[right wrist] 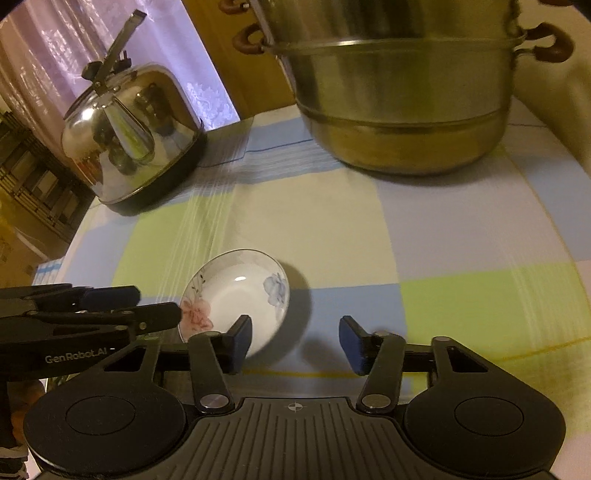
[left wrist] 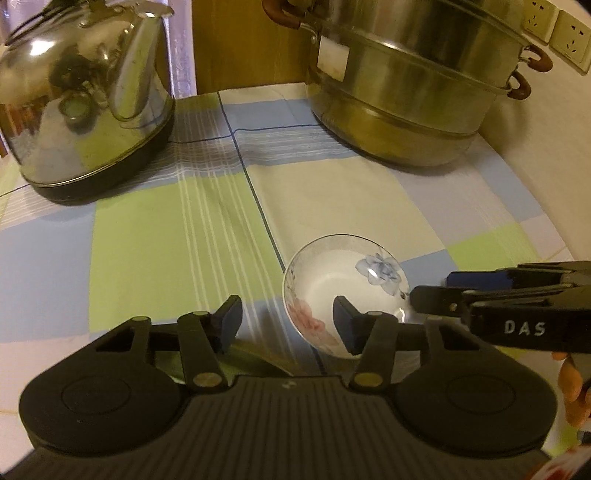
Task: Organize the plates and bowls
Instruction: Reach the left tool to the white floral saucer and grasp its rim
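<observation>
A small white bowl (left wrist: pixel 332 284) with a blue flower and a pink flower painted inside rests on the checked tablecloth; it also shows in the right wrist view (right wrist: pixel 236 295). My left gripper (left wrist: pixel 286 321) is open, its right finger in front of the bowl's near rim, the bowl mostly outside the jaws. My right gripper (right wrist: pixel 295 341) is open and empty, its left finger in front of the bowl's near right edge. The right gripper's fingers (left wrist: pixel 436 295) reach the bowl's right rim in the left wrist view. The left gripper's fingers (right wrist: pixel 155 315) reach its left rim.
A shiny steel kettle (left wrist: pixel 85 99) stands at the back left, also in the right wrist view (right wrist: pixel 133 147). A tall stacked steel steamer pot (left wrist: pixel 406 85) stands at the back right, also in the right wrist view (right wrist: pixel 402 96). Wall sockets (left wrist: pixel 554 26) sit behind it.
</observation>
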The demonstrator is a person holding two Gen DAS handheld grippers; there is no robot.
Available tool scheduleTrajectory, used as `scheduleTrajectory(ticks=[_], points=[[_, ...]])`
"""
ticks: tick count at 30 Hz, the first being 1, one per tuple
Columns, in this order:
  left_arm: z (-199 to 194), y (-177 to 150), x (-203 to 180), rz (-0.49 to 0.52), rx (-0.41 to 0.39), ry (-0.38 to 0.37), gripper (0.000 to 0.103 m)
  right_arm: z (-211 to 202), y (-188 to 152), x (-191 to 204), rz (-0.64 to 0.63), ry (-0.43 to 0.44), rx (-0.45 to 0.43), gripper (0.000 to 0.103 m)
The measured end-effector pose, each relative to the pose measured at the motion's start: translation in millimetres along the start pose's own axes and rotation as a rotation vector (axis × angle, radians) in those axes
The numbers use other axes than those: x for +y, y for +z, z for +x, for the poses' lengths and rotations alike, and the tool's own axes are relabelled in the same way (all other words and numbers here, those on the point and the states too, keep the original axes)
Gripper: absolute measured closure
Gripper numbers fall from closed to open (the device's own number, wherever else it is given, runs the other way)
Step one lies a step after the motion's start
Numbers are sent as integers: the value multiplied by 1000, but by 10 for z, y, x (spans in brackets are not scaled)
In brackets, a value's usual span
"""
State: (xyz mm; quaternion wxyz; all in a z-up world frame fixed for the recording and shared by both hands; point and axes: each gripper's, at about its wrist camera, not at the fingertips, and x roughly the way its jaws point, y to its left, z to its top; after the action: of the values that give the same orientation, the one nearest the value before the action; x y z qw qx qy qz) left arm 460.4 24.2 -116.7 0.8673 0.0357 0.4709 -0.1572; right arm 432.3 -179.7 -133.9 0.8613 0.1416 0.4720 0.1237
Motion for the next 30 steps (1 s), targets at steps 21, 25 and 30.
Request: scheduleTrajectory(ticks=[21, 25, 30], points=[[402, 64, 65, -27, 64, -49, 78, 327, 37, 64, 34, -31, 18, 78], [427, 59, 58, -41, 72, -65, 84, 324, 29, 61, 40, -27, 20, 89], [431, 44, 12, -35, 70, -63, 86, 326, 36, 69, 45, -19, 23, 94]])
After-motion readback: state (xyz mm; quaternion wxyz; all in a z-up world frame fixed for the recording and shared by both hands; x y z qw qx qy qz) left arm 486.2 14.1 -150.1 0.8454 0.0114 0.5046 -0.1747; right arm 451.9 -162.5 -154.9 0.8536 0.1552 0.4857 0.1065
